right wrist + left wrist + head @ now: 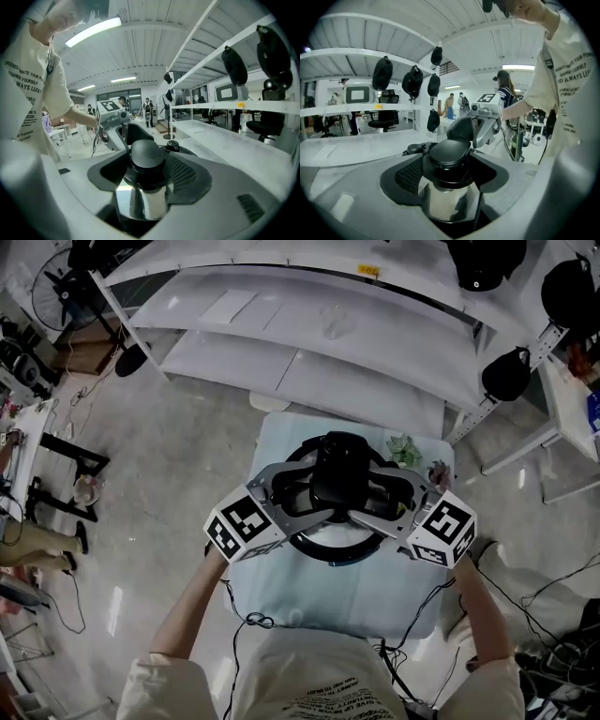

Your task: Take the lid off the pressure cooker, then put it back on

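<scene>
The pressure cooker (328,551) stands on a small table, its steel lid topped by a black knob (337,479). My left gripper (319,493) reaches in from the left and my right gripper (370,491) from the right, their jaws overlapping around that knob. In the left gripper view the knob (447,154) sits snug between the left gripper's (449,176) black pads, with the right gripper's marker cube (487,98) beyond it. The right gripper view shows the same knob (146,154) snug between the right gripper's (147,176) pads. Whether the lid is seated or raised is unclear.
A light blue cloth (281,587) covers the table. White shelves (309,343) run close behind it, with black helmets (506,371) hanging at the right. A small plant (403,448) sits at the table's far right corner. Cables (253,620) trail off the near edge.
</scene>
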Available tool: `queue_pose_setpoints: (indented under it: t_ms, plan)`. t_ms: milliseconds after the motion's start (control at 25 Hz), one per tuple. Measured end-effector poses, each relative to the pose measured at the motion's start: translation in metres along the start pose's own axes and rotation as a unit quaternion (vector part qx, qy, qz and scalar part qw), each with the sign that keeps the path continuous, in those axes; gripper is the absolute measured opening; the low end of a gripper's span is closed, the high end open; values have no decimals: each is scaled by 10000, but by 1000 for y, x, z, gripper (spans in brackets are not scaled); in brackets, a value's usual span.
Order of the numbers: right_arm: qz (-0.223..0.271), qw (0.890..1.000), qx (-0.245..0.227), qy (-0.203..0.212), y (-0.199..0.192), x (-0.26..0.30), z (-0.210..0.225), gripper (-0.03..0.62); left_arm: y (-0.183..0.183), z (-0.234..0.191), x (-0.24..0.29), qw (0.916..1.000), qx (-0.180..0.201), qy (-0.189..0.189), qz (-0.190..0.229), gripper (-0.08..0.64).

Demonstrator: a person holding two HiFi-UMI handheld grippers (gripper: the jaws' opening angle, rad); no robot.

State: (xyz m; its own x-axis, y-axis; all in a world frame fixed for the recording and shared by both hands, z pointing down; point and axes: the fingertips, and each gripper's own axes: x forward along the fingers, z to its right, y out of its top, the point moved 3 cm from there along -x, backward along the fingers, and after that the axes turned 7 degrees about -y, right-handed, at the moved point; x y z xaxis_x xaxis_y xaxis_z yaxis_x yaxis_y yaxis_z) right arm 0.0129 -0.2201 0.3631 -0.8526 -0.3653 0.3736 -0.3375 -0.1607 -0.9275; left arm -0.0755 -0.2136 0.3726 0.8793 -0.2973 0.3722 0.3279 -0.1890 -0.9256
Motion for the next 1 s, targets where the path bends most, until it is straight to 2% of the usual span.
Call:
queue_pose_setpoints:
  t_ms: [240, 320, 360, 440, 520, 760, 1000]
  plan:
    - [509, 9978, 256, -351, 5, -26, -3, 266, -8, 10, -24, 9956, -284, 813, 365, 298]
    - [580, 9965, 264, -548, 4, -33, -7, 225, -7, 16, -29, 9934, -271, 1021, 439, 279]
    - [595, 9957, 251, -670, 2, -37, -8, 198, -6, 19, -31, 9926, -227, 1105, 445, 246]
    - [655, 9937, 245, -880, -1, -42, -12, 145, -4, 24, -34, 9911, -129, 1250, 445, 173]
    - [732, 9912, 338, -1046, -3, -48, -15, 120, -2, 29, -38, 9894, -110, 1370, 471, 138]
    - [957, 9826, 682, -1435, -5, -67, -23, 42, 3, 44, -50, 9831, -201, 1723, 590, 73]
    - [1307, 9740, 842, -1647, -1, -86, -33, 14, 11, 58, -61, 9743, -269, 2050, 896, 35]
